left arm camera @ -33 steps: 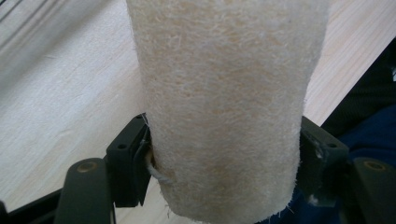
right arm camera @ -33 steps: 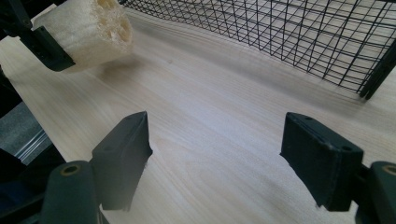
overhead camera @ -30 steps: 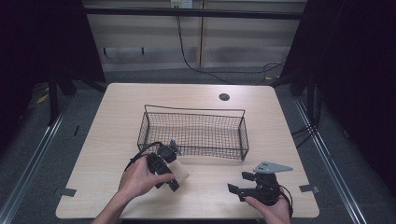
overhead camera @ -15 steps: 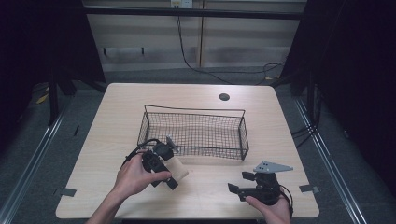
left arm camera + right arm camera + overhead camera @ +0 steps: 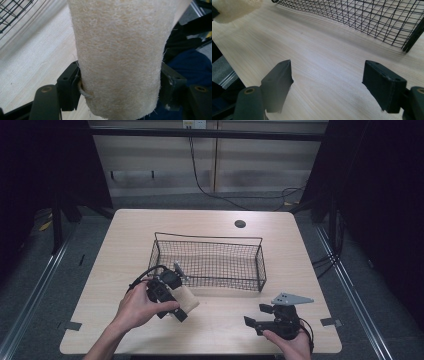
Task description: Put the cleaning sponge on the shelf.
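While the left gripper (image 5: 176,301) clamps the loofah sponge (image 5: 120,57), the wire basket (image 5: 260,270) waits with nothing in it.

One pale, fibrous loofah sponge sits squeezed between the left jaws, held just off the table (image 5: 125,250) at about seven o'clock from the basket's near left corner. As I judge it, the pick-up is done and the carry over the rim and the release inside are left. One black basket stands mid-table, at twelve o'clock from both hands. The right gripper (image 5: 328,82) rests at five o'clock on the table, jaws spread wide around bare wood. Two grippers, one sponge, one basket in all.
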The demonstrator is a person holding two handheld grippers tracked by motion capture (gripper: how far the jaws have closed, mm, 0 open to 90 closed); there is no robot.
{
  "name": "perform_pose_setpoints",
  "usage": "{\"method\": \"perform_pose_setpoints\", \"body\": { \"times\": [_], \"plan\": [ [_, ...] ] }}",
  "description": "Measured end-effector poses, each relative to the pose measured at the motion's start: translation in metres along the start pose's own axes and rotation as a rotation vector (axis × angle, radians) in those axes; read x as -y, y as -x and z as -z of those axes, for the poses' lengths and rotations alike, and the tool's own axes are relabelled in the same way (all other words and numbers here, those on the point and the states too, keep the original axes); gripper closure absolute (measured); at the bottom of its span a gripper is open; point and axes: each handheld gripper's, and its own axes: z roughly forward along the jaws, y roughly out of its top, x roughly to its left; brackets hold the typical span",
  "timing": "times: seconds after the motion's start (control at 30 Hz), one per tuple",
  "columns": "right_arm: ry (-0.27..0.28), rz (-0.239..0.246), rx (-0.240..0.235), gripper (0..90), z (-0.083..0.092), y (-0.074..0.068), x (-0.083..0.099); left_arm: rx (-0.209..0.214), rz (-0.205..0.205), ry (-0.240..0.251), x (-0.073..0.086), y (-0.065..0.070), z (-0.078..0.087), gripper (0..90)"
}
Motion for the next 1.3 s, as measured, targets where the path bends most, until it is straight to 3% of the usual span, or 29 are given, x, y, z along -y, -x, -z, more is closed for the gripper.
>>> {"method": "perform_pose_setpoints", "body": {
  "times": [0.13, 0.27, 0.47, 0.53, 0.7, 1.13, 1.3],
  "plan": [
    [-0.004, -0.003, -0.002, 23.3, 0.000, 0.000, 0.000, -0.003, -0.009, 0.017, -0.001, 0.001, 0.010, 31.3],
    [-0.001, -0.002, -0.002, 23.2, 0.000, 0.000, 0.000, -0.005, 0.016, 0.042, 0.000, 0.001, 0.016, 31.3],
    [0.003, -0.001, -0.002, 23.1, 0.000, 0.000, 0.000, 0.000, 0.013, 0.058, -0.004, 0.003, 0.025, 31.4],
    [0.002, 0.000, -0.002, 23.1, 0.000, 0.000, 0.000, 0.003, -0.002, 0.044, -0.005, 0.003, 0.028, 31.4],
    [0.003, -0.002, -0.001, 23.1, 0.000, 0.000, 0.000, 0.005, 0.010, 0.049, -0.009, 0.003, 0.030, 31.4],
    [0.004, -0.006, 0.003, 23.1, 0.000, 0.000, 0.001, -0.013, 0.042, 0.088, -0.019, -0.006, 0.062, 31.5],
    [0.002, -0.008, 0.004, 23.0, 0.001, 0.000, 0.001, -0.009, 0.029, 0.096, -0.022, -0.008, 0.071, 31.5]
  ]
}}
